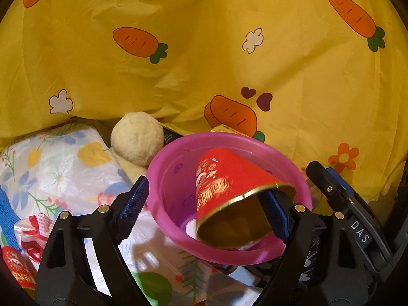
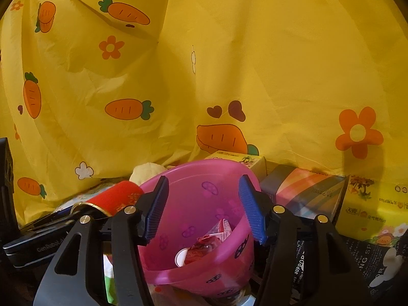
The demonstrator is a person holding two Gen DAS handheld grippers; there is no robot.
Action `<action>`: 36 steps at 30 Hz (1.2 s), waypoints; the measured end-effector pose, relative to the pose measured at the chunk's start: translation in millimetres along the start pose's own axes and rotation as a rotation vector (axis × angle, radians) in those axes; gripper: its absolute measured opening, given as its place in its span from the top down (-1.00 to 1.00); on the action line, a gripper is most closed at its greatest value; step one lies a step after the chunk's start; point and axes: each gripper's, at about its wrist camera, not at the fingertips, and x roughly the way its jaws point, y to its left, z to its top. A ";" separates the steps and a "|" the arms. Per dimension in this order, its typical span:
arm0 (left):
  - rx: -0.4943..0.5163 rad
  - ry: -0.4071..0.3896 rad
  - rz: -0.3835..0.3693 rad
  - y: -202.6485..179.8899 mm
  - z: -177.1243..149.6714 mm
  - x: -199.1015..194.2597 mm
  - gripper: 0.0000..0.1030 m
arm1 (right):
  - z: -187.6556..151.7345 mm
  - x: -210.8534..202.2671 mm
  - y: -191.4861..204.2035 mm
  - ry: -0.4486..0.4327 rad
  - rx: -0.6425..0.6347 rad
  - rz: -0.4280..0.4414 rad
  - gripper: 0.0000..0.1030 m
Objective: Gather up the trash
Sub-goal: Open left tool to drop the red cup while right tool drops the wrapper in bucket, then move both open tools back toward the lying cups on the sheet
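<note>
A pink plastic bowl (image 1: 163,178) sits among clutter and holds small wrappers (image 2: 216,232). In the left wrist view a red paper cup with a gold rim (image 1: 224,178) lies tilted over the bowl, mouth toward the camera. My left gripper (image 1: 206,211) is open wide; its right finger (image 1: 278,214) reaches inside the cup's mouth, the left finger stands outside the bowl. My right gripper (image 2: 204,209) is open and empty over the bowl (image 2: 193,275). The red cup (image 2: 114,196) shows at its left.
A yellow carrot-print sheet (image 1: 204,51) hangs close behind. A cream ball (image 1: 137,137) and a floral plastic bag (image 1: 56,163) lie left of the bowl. A red-white wrapper (image 1: 35,232) lies at the left. Tissue boxes (image 2: 306,193) stand to the right.
</note>
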 end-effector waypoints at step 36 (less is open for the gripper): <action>-0.219 -0.219 0.561 139.0 -125.0 -204.1 -0.82 | -81.2 -65.0 143.9 0.063 -0.247 0.255 -0.51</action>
